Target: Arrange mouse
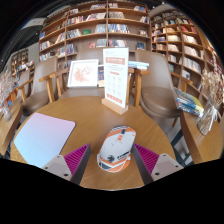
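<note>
A white mouse with orange trim (114, 148) lies on the round wooden table (150, 122), between my fingers and close to both. My gripper (112, 158) is open around it. The magenta pad of the left finger (74, 157) and that of the right finger (152, 158) stand at either side, with a narrow gap showing on the right. The mouse rests on the table on its own. A pale mouse mat (45, 135) lies on the table to the left, beyond the left finger.
An upright sign stand (116, 80) stands on the table just beyond the mouse. A framed board (84, 72) is behind it to the left. Chairs (160, 90) ring the table. Bookshelves (100, 30) fill the background.
</note>
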A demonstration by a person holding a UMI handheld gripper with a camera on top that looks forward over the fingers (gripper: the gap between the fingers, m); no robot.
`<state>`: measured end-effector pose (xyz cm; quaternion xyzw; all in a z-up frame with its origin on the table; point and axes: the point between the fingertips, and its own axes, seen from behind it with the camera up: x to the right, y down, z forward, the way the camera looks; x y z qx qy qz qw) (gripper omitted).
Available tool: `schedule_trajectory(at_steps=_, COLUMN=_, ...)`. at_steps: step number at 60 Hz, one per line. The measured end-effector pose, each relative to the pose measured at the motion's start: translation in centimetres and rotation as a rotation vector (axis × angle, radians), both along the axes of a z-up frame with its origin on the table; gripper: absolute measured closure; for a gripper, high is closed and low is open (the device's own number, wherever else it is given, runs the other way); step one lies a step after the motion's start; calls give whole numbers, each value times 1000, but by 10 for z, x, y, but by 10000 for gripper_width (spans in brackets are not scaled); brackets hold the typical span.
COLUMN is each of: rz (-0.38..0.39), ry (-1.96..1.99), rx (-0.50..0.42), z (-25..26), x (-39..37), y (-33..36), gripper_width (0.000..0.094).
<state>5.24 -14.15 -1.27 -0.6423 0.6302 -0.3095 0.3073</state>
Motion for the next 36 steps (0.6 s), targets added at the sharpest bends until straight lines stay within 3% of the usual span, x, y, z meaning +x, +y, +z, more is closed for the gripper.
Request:
schedule_trajectory(at_steps=26, rz=61, ry=-5, rx=1, z=0, x=36, y=15, gripper_width=114)
schedule_trajectory(at_steps=29, rz=54, ry=-9, rx=0, z=0, x=38, y=14, gripper_width=180)
schedule_trajectory(at_steps=34, rz=25, ry=-18, rx=-9, z=0, x=43, y=9, gripper_width=421)
schedule_trajectory(at_steps=36, rz=21, ry=-15, rx=-8, z=-1, x=43, y=9, gripper_width=434)
